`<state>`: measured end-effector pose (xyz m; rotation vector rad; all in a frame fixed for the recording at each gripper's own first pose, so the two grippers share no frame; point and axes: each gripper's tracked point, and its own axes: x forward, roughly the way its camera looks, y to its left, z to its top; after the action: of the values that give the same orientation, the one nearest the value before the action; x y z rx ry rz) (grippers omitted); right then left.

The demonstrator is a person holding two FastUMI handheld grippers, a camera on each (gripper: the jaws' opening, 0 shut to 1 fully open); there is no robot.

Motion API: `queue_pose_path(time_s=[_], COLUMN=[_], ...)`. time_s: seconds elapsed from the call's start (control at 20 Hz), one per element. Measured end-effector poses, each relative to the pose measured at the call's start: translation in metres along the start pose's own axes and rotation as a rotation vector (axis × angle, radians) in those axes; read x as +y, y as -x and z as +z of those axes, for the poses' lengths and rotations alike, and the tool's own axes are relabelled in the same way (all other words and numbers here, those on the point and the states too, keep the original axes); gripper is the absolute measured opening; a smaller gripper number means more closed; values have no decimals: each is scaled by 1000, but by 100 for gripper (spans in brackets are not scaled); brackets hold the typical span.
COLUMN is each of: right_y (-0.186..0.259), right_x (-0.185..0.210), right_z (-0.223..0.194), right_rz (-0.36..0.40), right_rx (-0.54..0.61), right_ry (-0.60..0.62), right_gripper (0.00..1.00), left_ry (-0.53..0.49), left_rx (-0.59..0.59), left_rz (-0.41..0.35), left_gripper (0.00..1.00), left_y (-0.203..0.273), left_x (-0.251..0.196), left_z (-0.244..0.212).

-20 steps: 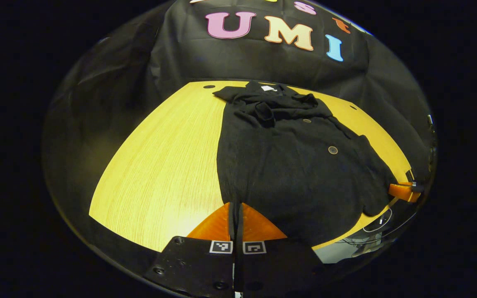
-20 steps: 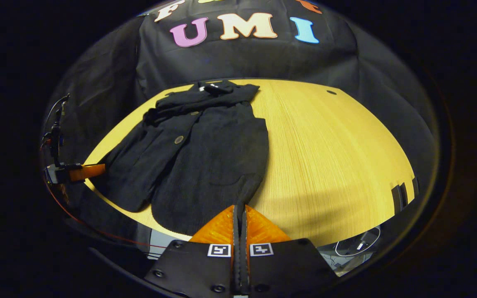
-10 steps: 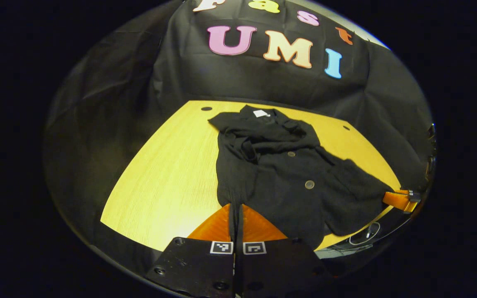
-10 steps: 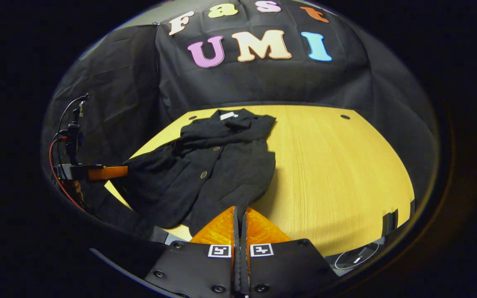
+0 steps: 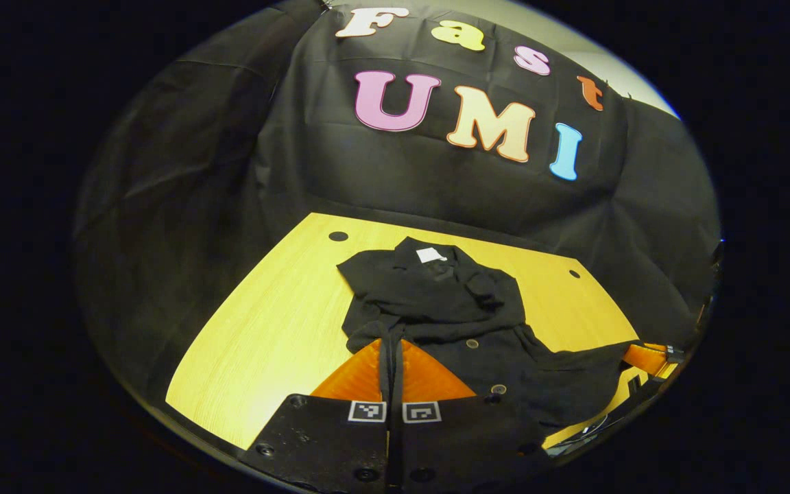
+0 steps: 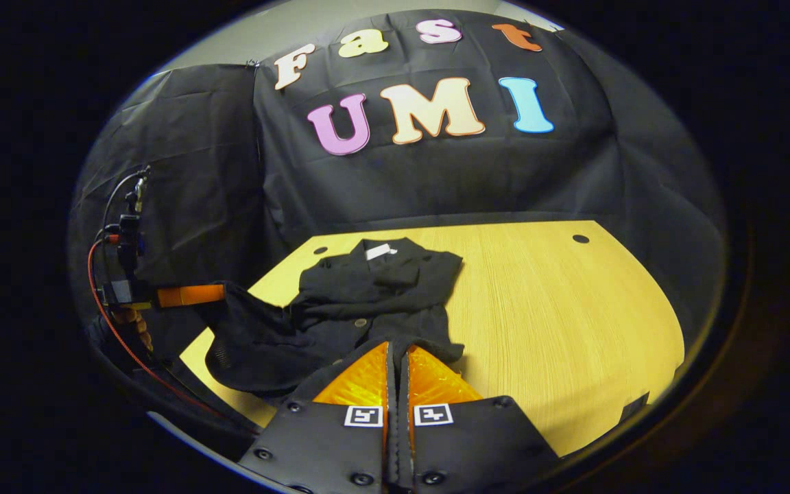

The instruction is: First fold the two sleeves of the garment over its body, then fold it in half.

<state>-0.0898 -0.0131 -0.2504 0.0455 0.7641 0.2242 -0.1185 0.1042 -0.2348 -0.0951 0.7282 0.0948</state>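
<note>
In the left gripper view the left gripper (image 5: 391,353) has its orange fingers (image 5: 357,374) pressed together on a pinch of black cloth at the near hem of the black buttoned jacket (image 5: 436,302), which rises between them. In the right gripper view the right gripper (image 6: 397,357) likewise has its orange fingers (image 6: 436,381) closed tight on the other near corner of the hem, lifted off the wood. From both pinched corners the jacket slopes down and away to its collar end, which lies on the yellow wooden tabletop (image 6: 559,322) near the far edge, close to the black cloth wall. A small white label (image 5: 431,255) shows inside the collar; any writing on it is too small to read. Round buttons (image 5: 472,344) run down the front, and one sleeve lies bunched across the chest. The other gripper appears at the side of each view, gripping its corner of the hem.
</note>
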Motion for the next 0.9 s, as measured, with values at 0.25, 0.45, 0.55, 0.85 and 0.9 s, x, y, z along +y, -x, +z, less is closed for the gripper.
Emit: queue_pose_path(time_s=[0.25, 0.45, 0.55, 0.85, 0.9], right_y=[-29, -58, -72, -116, -124], right_x=[6, 10, 11, 4, 0], right_z=[60, 100, 115, 156, 159], right_rz=[-2, -16, -28, -101, -113], right_rx=[-89, -146, -161, -216, -209], right_ry=[26, 54, 68, 112, 112], right_gripper=[2, 2, 2, 2, 2], left_ry=[-8, -10, -18, -41, -61], left_rx=[-38, -75, -100, -148, -145], left_rz=[-9, -21, -32, -55, -59], left_gripper=[0, 0, 0, 0, 0], left_y=[-31, -59, -74, -137, -148], left_x=[4, 8, 9, 15, 14], left_z=[37, 69, 86, 132, 135])
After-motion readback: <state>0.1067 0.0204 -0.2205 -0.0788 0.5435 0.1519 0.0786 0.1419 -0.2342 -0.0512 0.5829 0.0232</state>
